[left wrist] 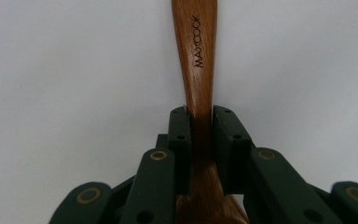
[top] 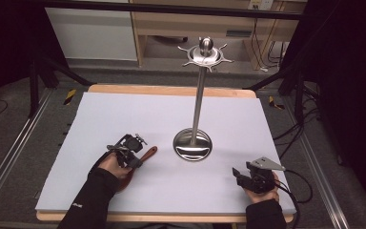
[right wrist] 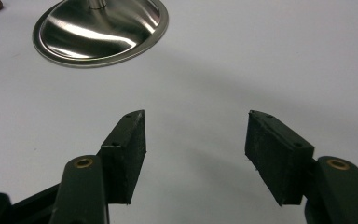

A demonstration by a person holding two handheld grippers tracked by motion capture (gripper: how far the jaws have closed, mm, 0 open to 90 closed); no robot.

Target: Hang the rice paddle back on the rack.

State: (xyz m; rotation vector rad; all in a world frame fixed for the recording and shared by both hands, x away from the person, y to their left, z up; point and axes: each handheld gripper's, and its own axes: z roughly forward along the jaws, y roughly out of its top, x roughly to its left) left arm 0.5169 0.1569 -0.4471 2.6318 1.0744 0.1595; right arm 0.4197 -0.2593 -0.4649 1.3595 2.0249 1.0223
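One wooden utensil, one metal stand, two claws

The left claw (left wrist: 200, 123) is clamped on the wooden utensil's handle (left wrist: 196, 56), low over the white table (top: 124, 114); the steel stand (top: 193, 144) rises just beside it, between both claws, while the right claw (right wrist: 196, 154) gapes empty.

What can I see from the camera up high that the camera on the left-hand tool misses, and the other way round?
The high view takes in the whole scene: the tall metal stand with hooks at its top, the white table cover, both forearms, and the right gripper resting apart from everything, jaws open. The left gripper view, looking along the jaws, gives a close-up: a brand name printed along the handle, and the two black pads pressing its sides. Both views share the left gripper, shut on the wooden utensil, and the white surface under it.
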